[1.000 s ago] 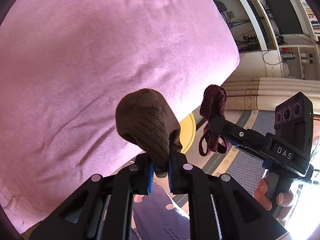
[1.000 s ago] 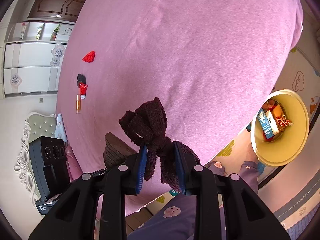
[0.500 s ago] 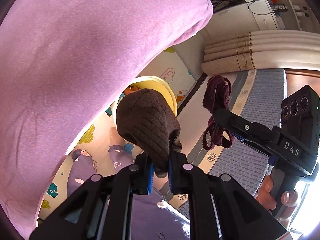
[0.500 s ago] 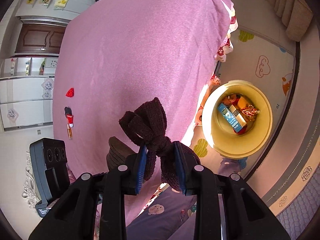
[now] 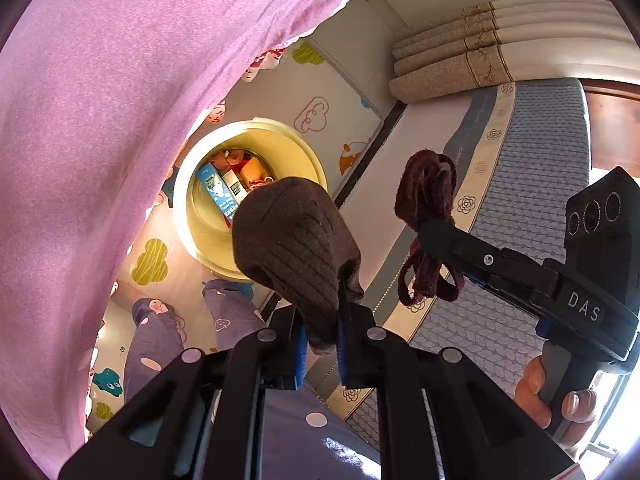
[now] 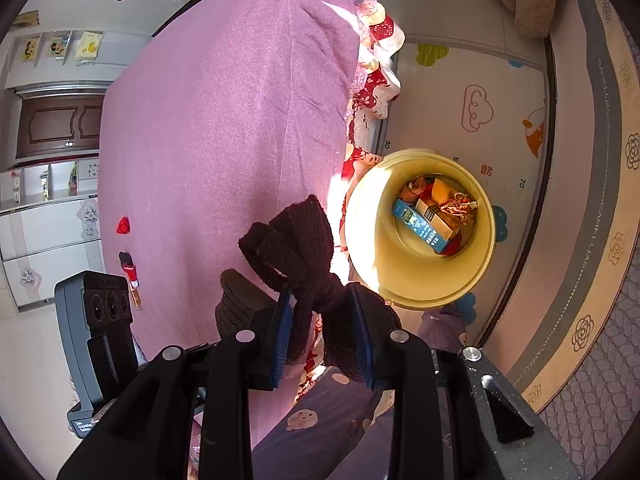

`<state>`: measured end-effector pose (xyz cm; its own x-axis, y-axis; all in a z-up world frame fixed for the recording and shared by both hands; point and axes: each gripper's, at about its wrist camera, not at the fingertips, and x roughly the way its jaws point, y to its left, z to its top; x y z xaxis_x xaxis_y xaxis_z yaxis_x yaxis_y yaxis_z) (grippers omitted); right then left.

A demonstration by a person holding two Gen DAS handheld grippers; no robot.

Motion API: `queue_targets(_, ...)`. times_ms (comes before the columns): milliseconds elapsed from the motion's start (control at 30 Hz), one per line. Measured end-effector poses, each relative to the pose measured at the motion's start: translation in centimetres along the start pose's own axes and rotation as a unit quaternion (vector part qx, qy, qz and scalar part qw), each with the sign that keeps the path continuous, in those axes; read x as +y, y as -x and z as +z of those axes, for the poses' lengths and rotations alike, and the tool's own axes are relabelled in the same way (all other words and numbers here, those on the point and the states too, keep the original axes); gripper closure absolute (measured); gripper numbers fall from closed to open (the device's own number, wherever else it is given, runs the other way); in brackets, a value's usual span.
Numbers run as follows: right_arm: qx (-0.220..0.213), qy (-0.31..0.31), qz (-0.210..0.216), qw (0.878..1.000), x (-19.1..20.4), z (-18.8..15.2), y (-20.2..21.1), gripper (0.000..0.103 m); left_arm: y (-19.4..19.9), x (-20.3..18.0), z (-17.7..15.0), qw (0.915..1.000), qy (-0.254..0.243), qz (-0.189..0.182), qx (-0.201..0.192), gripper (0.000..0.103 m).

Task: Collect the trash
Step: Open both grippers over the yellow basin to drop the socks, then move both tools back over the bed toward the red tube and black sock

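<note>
Both loads are up over the floor near the yellow bin point(image 6: 360, 240), which already holds scraps: left gripper point(image 5: 320, 354) jaws pinching a brown sock point(image 5: 296, 240), right gripper point(image 6: 324, 332) jaws clamped on a maroon knit piece point(image 6: 296, 240), drops still to come, bits left on the pink bed point(image 6: 208, 120).

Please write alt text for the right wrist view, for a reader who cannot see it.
The right gripper holds a knotted dark maroon knit cloth between its fingers, near a yellow bin already containing boxes and wrappers. A pink-covered bed fills the left.

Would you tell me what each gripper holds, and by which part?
Left gripper: brown sock, by its lower end. Right gripper: knotted maroon sock, just below the knot.
</note>
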<state>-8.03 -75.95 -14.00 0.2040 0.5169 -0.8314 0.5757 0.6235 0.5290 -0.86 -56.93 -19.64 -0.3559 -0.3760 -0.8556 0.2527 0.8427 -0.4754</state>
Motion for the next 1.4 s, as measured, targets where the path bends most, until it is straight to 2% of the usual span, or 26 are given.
queue_targets(33, 0.001, -0.004, 0.001, 1.0, -0.3, 0.1, 0.1, 0.071, -0.2, -0.3, 0.1, 1.0, -0.002, 0.001, 0.0, 0.087)
queue_targets(100, 0.003, -0.015, 0.002, 1.0, -1.0, 0.2, 0.3, 0.058, -0.6, -0.9, 0.5, 0.9999, -0.004, 0.01, 0.004, 0.063)
queue_targets(133, -0.001, -0.02, 0.0, 1.0, -1.4, 0.3, 0.4, 0.051, -0.9, -0.9, 0.6, 0.9998, -0.003, 0.017, 0.007, 0.046)
queue_targets(167, -0.002, -0.023, -0.004, 1.0, -1.6, 0.3, 0.4, 0.051, -1.0, -0.9, 0.7, 0.9997, -0.002, 0.024, 0.007, 0.044)
queue_targets(467, 0.002, -0.033, -0.007, 0.999, -2.0, 0.4, 0.0, 0.051, -1.1, 0.1, 0.7, 0.9995, 0.002, 0.026, 0.017, 0.038)
queue_targets(567, 0.003, -0.029, -0.006, 1.0, -1.2, 0.3, -0.1, 0.051, -0.9, 0.6, 0.8, 0.9993, 0.004, 0.035, 0.014, 0.038)
queue_targets(767, 0.013, -0.006, -0.008, 1.0, 1.5, 0.1, -1.0, 0.051, 1.0, 2.3, 0.5, 0.9995, 0.022, 0.021, -0.006, 0.038)
queue_targets(1000, 0.034, 0.044, -0.013, 0.998, 7.4, -0.5, -3.5, 0.051, 4.8, 6.2, -0.5, 0.9975, 0.056, 0.005, -0.043, 0.036)
queue_targets(1200, 0.057, 0.098, -0.024, 0.993, 14.0, -1.6, -7.0, 0.051, 8.4, 12.1, -2.0, 0.9918, 0.104, -0.002, -0.075, 0.033)
queue_targets(1400, 0.087, 0.145, -0.031, 0.985, 20.5, -3.6, -11.5, 0.051, 12.0, 18.9, -4.7, 0.9823, 0.156, -0.008, -0.103, 0.033)
